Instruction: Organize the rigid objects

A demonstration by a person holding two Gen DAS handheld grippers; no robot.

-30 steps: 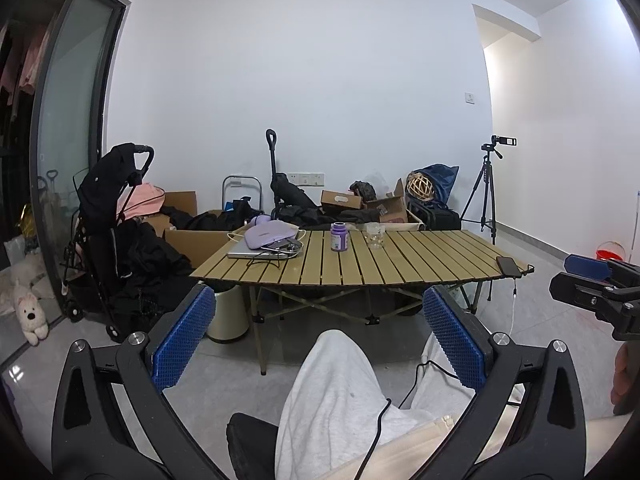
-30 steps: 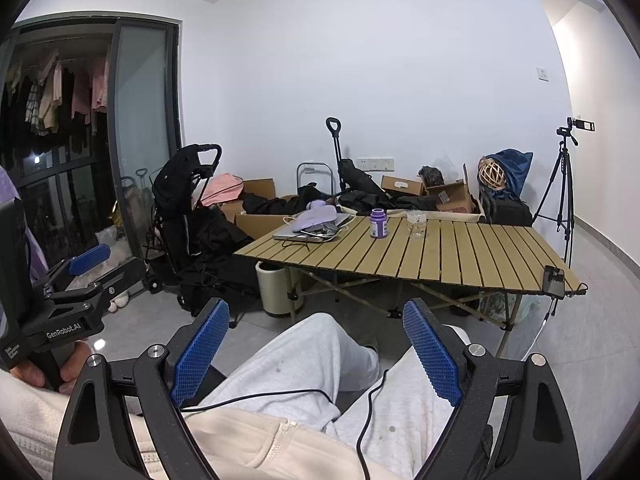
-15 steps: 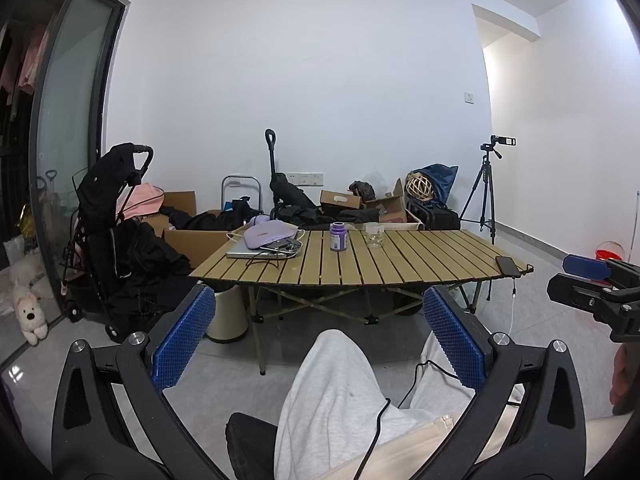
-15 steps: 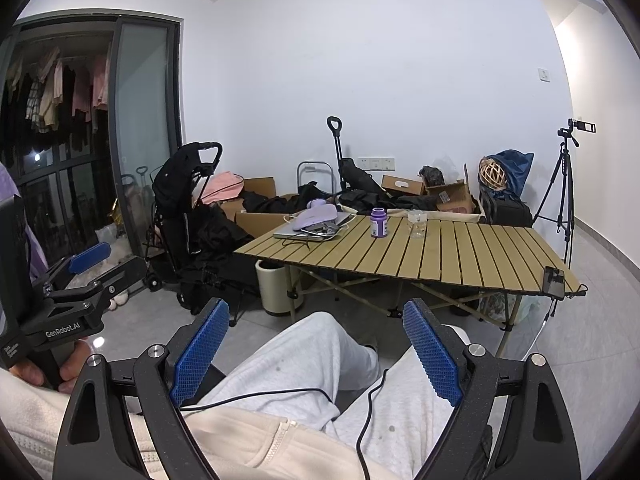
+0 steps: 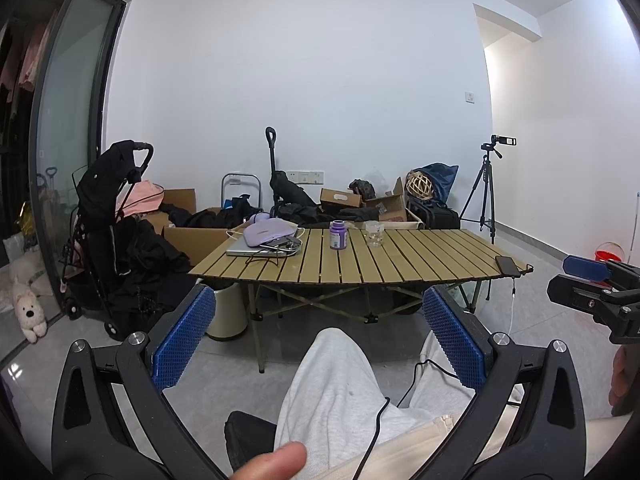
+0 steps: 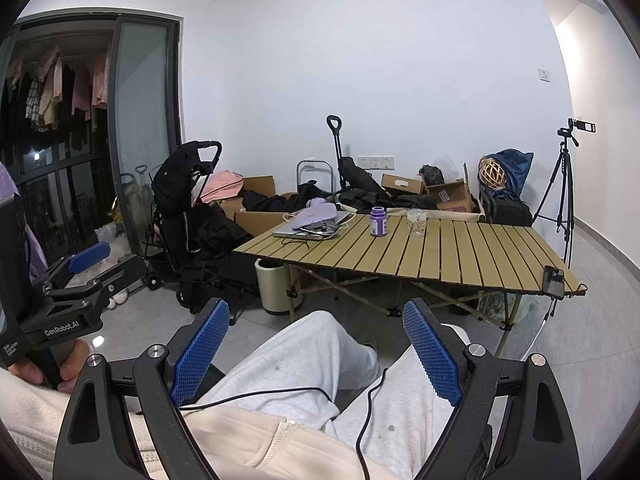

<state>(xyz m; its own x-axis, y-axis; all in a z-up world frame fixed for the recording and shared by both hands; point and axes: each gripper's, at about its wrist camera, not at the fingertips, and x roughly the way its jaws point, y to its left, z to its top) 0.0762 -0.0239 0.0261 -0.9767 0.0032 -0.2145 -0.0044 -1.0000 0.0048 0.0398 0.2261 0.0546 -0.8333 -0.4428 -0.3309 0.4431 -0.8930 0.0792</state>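
While you are sitting back from the slatted tan folding table (image 5: 400, 258), you are holding the left tool (image 5: 318, 336) low over your lap with its blue-padded fingers (image 5: 182, 342) spread wide and nothing between them. You are holding the right tool (image 6: 316, 350) the same way, its blue pads (image 6: 430, 354) wide apart and gripping nothing. Your grey-trousered legs (image 6: 320, 354) are stretching out beneath both tools, with a thin black cable (image 6: 372, 408) trailing across them.

Well ahead of both tools, a small purple jar with a dark lid (image 5: 338, 234) is standing upright on the far middle of the table. Just beside it, towards the right, a short clear glass cup (image 5: 375, 233) is standing upright, apart from the jar. On the table's far left corner, a flat silver laptop (image 5: 256, 249) is lying closed, with a soft lilac pouch (image 5: 266, 231) resting on top of it. A black smartphone (image 5: 507, 266) is lying at the near right edge of the table, with a cable running off it.

Left of the table, a black pushchair (image 5: 108, 232) is standing by the glass sliding door. A black camera tripod (image 5: 484, 196) is standing at the far right, near the wall.
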